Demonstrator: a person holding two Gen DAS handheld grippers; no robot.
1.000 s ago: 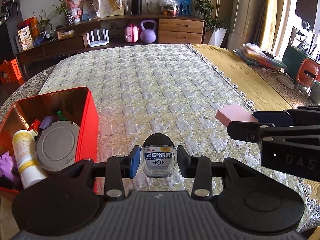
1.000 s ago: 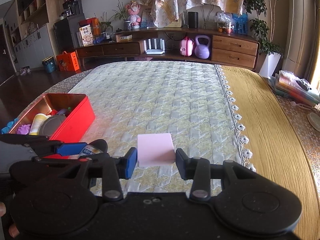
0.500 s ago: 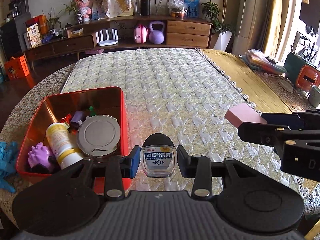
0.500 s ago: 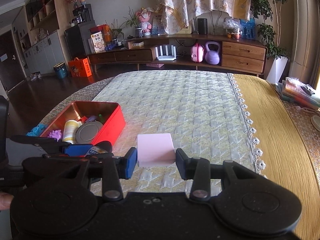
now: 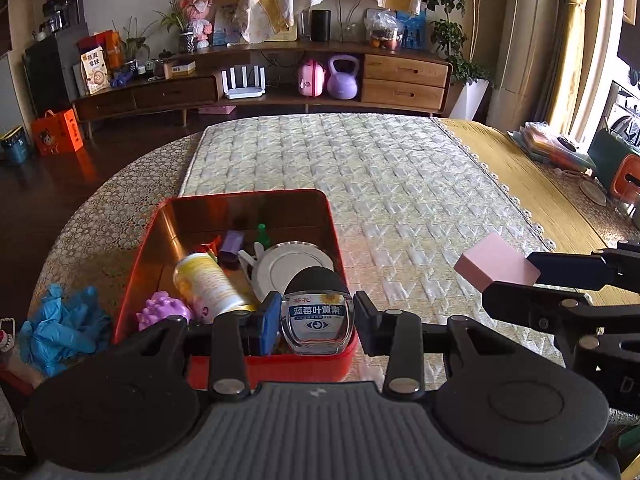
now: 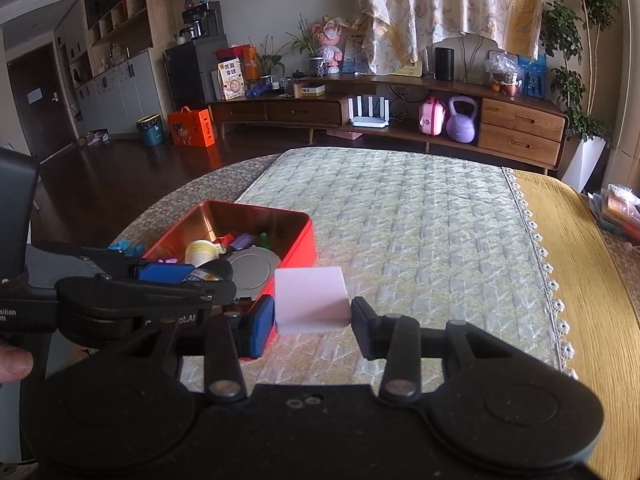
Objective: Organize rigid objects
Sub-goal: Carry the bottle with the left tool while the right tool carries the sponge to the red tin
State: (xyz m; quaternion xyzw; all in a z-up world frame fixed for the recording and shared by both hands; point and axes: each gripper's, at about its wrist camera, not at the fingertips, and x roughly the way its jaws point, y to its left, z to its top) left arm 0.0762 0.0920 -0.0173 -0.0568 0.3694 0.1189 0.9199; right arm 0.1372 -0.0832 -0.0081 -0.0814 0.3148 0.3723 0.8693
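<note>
At the far left of the left wrist view, a crumpled blue glove (image 5: 60,330) lay on the patterned cloth of the table (image 5: 400,208), just beside a red tin box (image 5: 240,208). The open box held a purple knobbly toy (image 5: 164,314), a yellow-and-white cylindrical container (image 5: 208,282) lying on its side, a small purple piece (image 5: 231,242), a small green piece (image 5: 262,232) and a round silver lid (image 5: 288,268).

The left hand-held gripper (image 5: 316,320) was clamped on a small glass bottle (image 5: 316,326) with a black cap and a blue label showing an eye. The bottle was upright between the two fingers and hung over the near right corner of the box, above its rim.

Further right, the right hand-held gripper (image 5: 504,274) reached in from the right edge, its fingers closed on a pink rectangular block (image 5: 494,262) held above the quilted cloth, apart from the box.

In the right wrist view, the left hand-held gripper (image 6: 192,274) appeared at the left, over the red tin box (image 6: 296,232), with the bottle's black cap (image 6: 218,270) just showing. The pink block (image 6: 310,300) sat gripped between the fingers of the right hand-held gripper (image 6: 312,316), just right of the box and above the table (image 6: 420,220). A yellow cloth (image 6: 580,260) covered the table's right side.
</note>
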